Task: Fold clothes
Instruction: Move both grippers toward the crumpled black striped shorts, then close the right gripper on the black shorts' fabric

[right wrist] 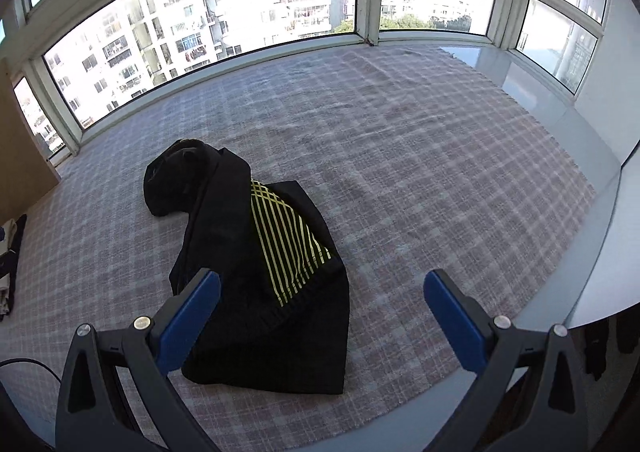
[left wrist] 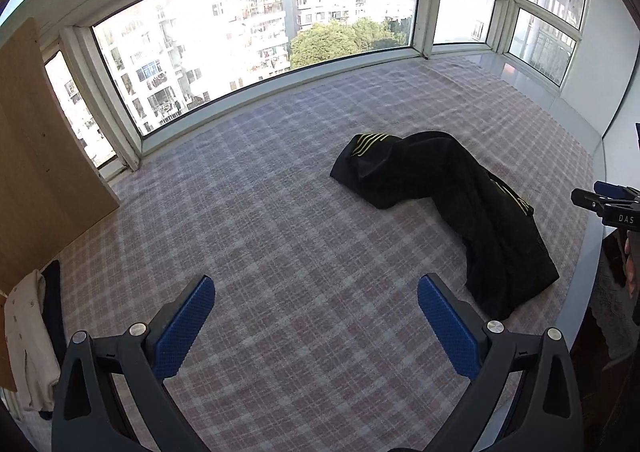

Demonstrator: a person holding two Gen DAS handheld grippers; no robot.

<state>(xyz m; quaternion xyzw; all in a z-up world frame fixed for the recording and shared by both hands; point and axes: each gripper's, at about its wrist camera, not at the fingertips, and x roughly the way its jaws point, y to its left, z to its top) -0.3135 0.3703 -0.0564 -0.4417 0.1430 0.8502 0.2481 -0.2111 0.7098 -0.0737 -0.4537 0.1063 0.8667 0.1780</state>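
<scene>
Crumpled black fabric garment with thin yellow-green stripes (right wrist: pixel 256 264) lies bunched in a long, curved heap on the pink-and-grey plaid woven cloth (left wrist: pixel 280 211) covering the wide platform by the windows; soft folds, matte, one striped panel facing up. Left tool (left wrist: pixel 316 292) hovers above bare plaid cloth, blue ribbed pads spread wide, nothing between them, garment off to its right and apart from it. Right tool (right wrist: pixel 322 286) hangs over the near end of the garment, pads spread wide, empty; left pad overlaps the black fabric in view, contact cannot be told. In the left wrist view, right tool shows at the far right edge. White-framed bay windows (left wrist: pixel 256 39) behind, wooden board (left wrist: pixel 36 155) at left, beige buttoned garment (left wrist: pixel 28 340) at left edge.
</scene>
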